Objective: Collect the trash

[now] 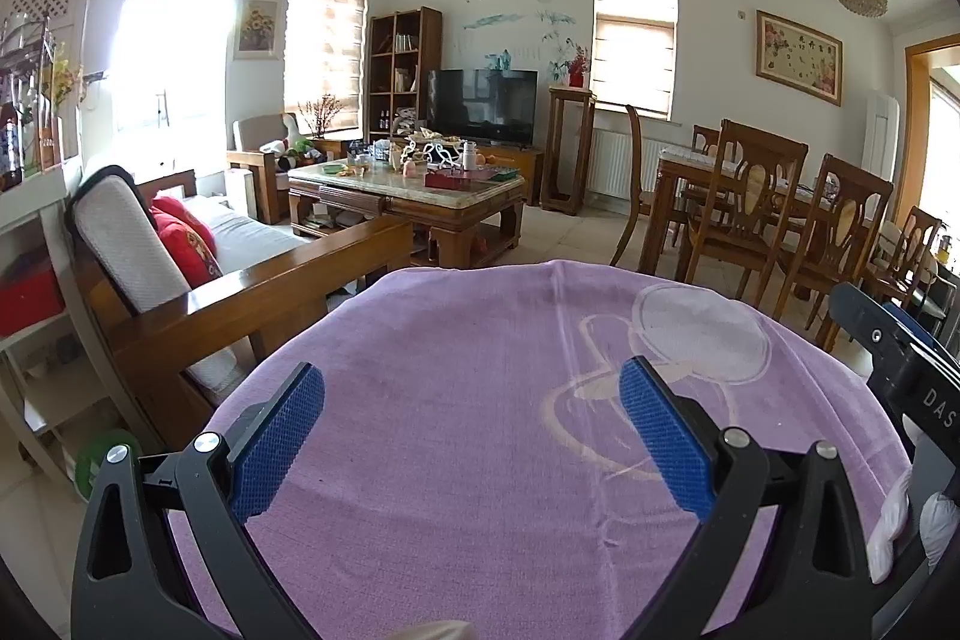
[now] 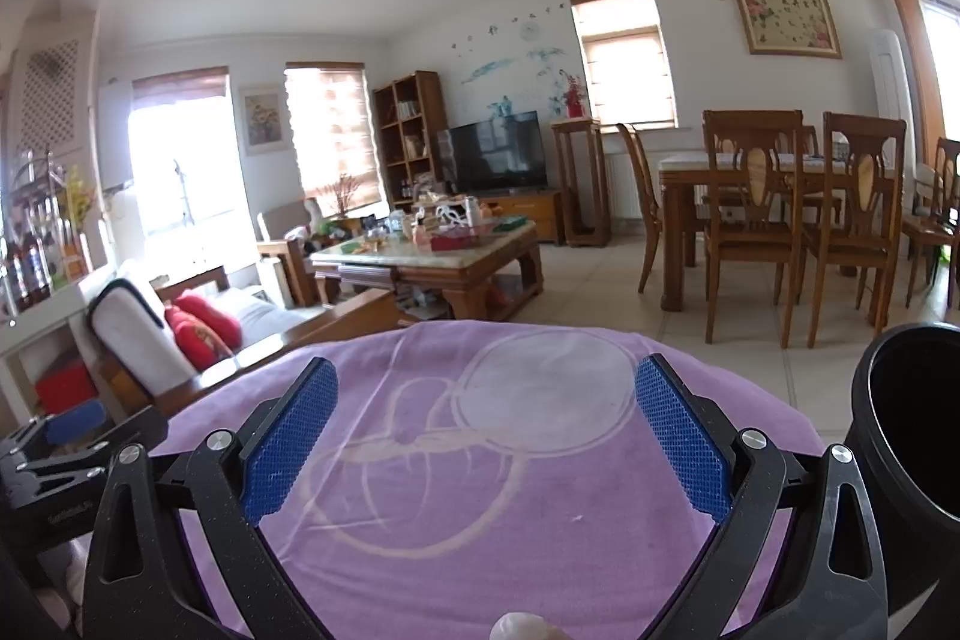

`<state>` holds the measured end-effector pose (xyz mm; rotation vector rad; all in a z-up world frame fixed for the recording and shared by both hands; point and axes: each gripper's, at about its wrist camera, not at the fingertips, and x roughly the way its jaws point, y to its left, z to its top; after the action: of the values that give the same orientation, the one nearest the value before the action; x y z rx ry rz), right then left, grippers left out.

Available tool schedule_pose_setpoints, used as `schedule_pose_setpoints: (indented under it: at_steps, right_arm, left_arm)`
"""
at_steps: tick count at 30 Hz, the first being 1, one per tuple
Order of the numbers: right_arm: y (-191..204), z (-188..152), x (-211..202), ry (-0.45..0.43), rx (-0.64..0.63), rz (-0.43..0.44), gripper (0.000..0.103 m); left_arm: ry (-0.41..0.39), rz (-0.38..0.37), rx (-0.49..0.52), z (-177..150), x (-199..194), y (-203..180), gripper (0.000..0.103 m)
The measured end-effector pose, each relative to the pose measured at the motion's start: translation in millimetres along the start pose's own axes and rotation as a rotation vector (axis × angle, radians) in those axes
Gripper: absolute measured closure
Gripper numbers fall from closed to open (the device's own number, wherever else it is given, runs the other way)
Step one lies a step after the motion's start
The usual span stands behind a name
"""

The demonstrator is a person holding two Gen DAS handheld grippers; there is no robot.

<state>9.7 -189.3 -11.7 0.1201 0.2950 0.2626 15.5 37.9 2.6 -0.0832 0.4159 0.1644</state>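
Note:
My left gripper is open and empty above a purple cloth that covers a round surface. My right gripper is also open and empty above the same purple cloth. A black cylindrical bin stands open at the right edge of the right wrist view. A white crumpled item shows at the lower right of the left wrist view, beside the right gripper's black body. A pale rounded object peeks in at the bottom edge of the right wrist view.
A wooden sofa with red cushions stands to the left. A cluttered coffee table is ahead, with a TV behind it. A dining table and chairs stand to the right. White shelves are at far left.

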Motion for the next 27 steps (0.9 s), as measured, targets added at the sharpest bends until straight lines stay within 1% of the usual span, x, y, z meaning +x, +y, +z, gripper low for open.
schedule_pose_setpoints:
  at_steps: [25, 27]
  right_arm:
    - [0.1, 0.6, 0.0, 0.0, 0.001, 0.0, 0.005]
    - [0.3, 0.5, 0.0, 0.0, 0.001, 0.0, 0.005]
  left_arm:
    - [-0.004, -0.001, -0.009, 0.8, -1.1, 4.6, 0.005]
    - [-0.015, 0.005, -0.019, 2.2, -3.3, 6.9, 0.005]
